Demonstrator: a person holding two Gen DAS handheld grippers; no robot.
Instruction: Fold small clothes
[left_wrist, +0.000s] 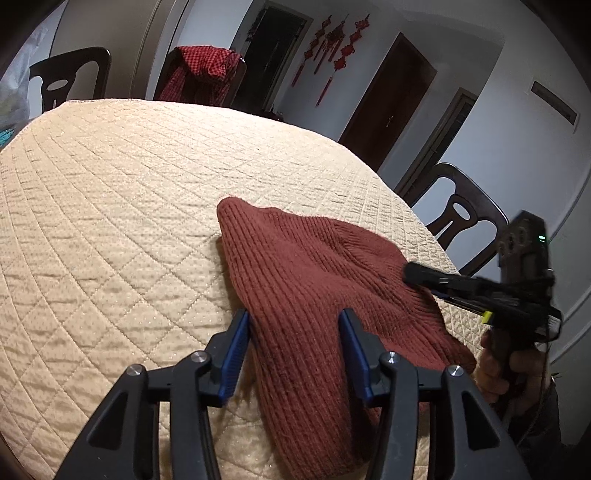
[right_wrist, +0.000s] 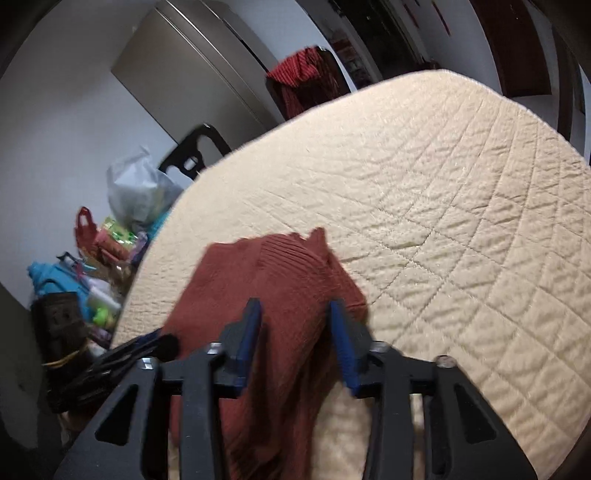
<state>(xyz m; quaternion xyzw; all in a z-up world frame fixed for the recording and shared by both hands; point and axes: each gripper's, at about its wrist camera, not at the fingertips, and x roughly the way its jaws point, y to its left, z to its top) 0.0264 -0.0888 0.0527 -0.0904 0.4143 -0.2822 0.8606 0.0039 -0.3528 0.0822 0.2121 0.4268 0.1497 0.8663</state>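
Observation:
A rust-red ribbed knit garment (left_wrist: 306, 273) lies on the cream quilted table cover (left_wrist: 122, 206), near its front right edge. My left gripper (left_wrist: 293, 328) stands over the garment's near part. Its blue pads (left_wrist: 236, 347) are apart and the knit runs between them without being pinched. In the left wrist view my right gripper (left_wrist: 413, 275) reaches in from the right, held by a hand (left_wrist: 502, 369), with its tip at the garment's right side. In the blurred right wrist view the right gripper (right_wrist: 295, 321) has the bunched garment (right_wrist: 273, 273) filling the gap between its pads.
Dark wooden chairs (left_wrist: 461, 218) ring the table, and a red checked cloth (left_wrist: 203, 70) hangs on the far one. Bags and colourful clutter (right_wrist: 110, 236) sit on the floor beyond the table's left edge. The quilted cover (right_wrist: 461, 206) stretches bare to the far side.

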